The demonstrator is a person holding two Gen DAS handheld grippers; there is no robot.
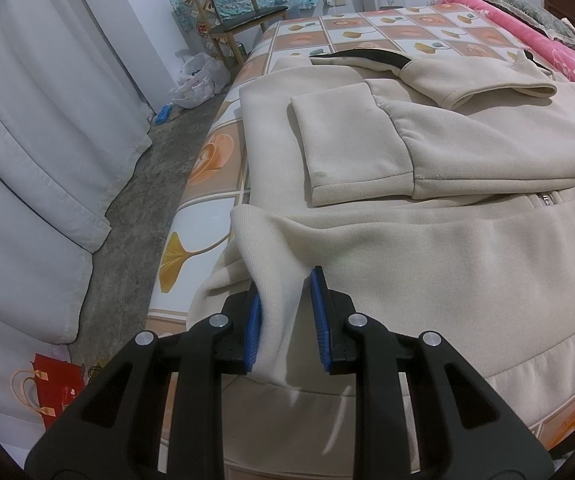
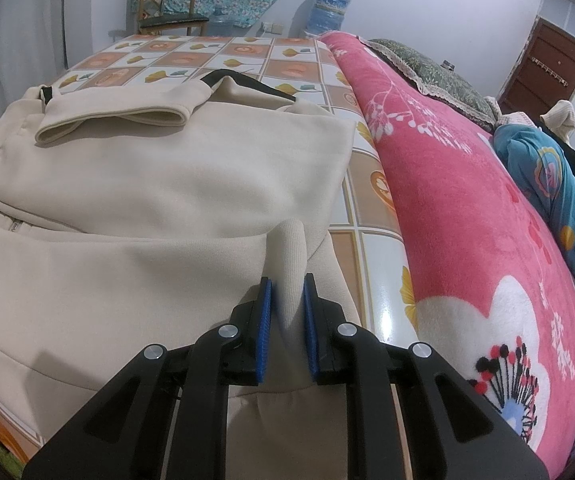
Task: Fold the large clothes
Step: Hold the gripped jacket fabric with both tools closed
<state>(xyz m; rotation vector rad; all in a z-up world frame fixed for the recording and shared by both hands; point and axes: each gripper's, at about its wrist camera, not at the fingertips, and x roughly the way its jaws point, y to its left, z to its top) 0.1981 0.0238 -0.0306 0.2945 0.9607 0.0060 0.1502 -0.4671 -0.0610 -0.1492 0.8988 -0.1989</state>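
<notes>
Jacket (image 1: 467, 140), thick, soft and floppy: your left gripper (image 1: 287, 312) and right gripper (image 2: 287, 312) each pinch a hem (image 1: 279, 256) corner.

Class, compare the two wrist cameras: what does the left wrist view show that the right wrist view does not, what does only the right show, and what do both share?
Only the left wrist view shows white curtains, a red gift bag and a plastic bag on the floor. Only the right wrist view shows the pink blanket and brown door. Both show the beige jacket on the patterned bed, the wooden chair, and a gripper pinching the jacket's ribbed hem: left gripper, right gripper.
</notes>
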